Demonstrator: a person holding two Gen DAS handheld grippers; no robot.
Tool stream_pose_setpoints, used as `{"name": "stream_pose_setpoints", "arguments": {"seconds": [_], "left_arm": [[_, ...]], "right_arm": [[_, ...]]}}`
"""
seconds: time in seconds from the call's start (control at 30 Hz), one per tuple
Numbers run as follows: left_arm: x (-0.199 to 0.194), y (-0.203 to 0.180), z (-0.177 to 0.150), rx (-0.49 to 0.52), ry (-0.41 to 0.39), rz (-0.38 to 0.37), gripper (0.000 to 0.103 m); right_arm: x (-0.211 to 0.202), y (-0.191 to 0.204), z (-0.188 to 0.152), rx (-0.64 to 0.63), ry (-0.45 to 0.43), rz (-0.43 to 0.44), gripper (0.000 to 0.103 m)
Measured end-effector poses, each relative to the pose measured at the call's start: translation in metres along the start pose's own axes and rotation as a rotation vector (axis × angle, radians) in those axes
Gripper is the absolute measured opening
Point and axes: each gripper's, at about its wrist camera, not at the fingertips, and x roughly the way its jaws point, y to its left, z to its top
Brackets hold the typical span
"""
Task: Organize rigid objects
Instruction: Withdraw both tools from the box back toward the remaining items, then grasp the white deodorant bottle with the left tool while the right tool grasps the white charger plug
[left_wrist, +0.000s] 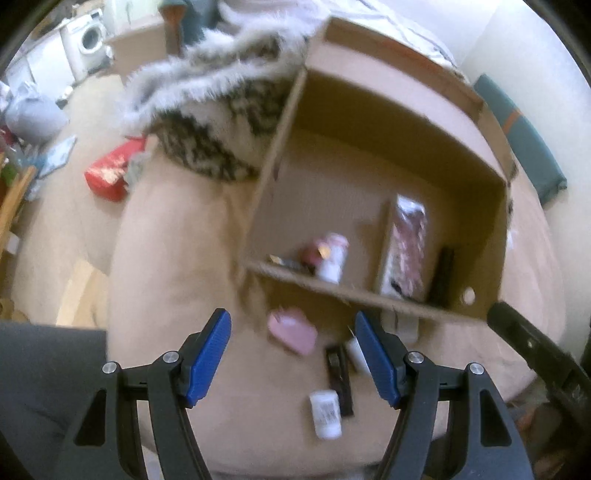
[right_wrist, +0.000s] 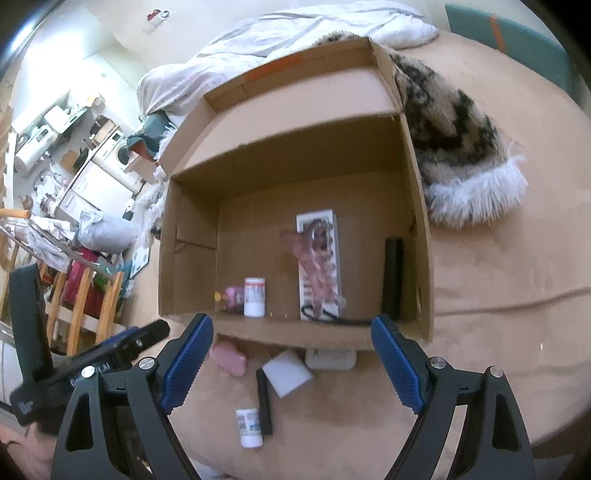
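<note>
An open cardboard box sits on a tan bed. Inside it are a white bottle, a small pink item, a patterned flat pack and a black bar. In front of the box lie a pink block, a black stick, a white labelled bottle and a white block. My left gripper and right gripper are both open and empty, above these loose items.
A furry patterned blanket lies beside the box. A white duvet is behind it. The other gripper's black body shows at the right edge of the left wrist view. The floor at left holds clutter and a washing machine.
</note>
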Motion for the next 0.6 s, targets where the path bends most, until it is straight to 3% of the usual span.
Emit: {"name": "stream_pose_setpoints", "arguments": {"seconds": [0.2, 0.4, 0.47, 0.5, 0.6], "left_arm": [[0.028, -0.003, -0.031, 0.030, 0.087, 0.013, 0.067], [0.068, -0.016, -0.060, 0.085, 0.230, 0.005, 0.067], [0.077, -0.020, -0.069, 0.095, 0.258, -0.010, 0.058], [0.081, -0.021, -0.073, 0.098, 0.272, -0.014, 0.046], [0.085, -0.024, -0.077, 0.096, 0.281, -0.045, 0.034]], "right_arm": [[0.014, -0.011, -0.016, 0.077, 0.076, -0.011, 0.093], [0.025, -0.018, -0.022, 0.119, 0.127, -0.018, 0.093], [0.028, -0.018, -0.022, 0.121, 0.138, -0.020, 0.093], [0.030, -0.018, -0.022, 0.124, 0.142, -0.021, 0.093], [0.035, -0.018, -0.022, 0.131, 0.155, -0.023, 0.093]]}}
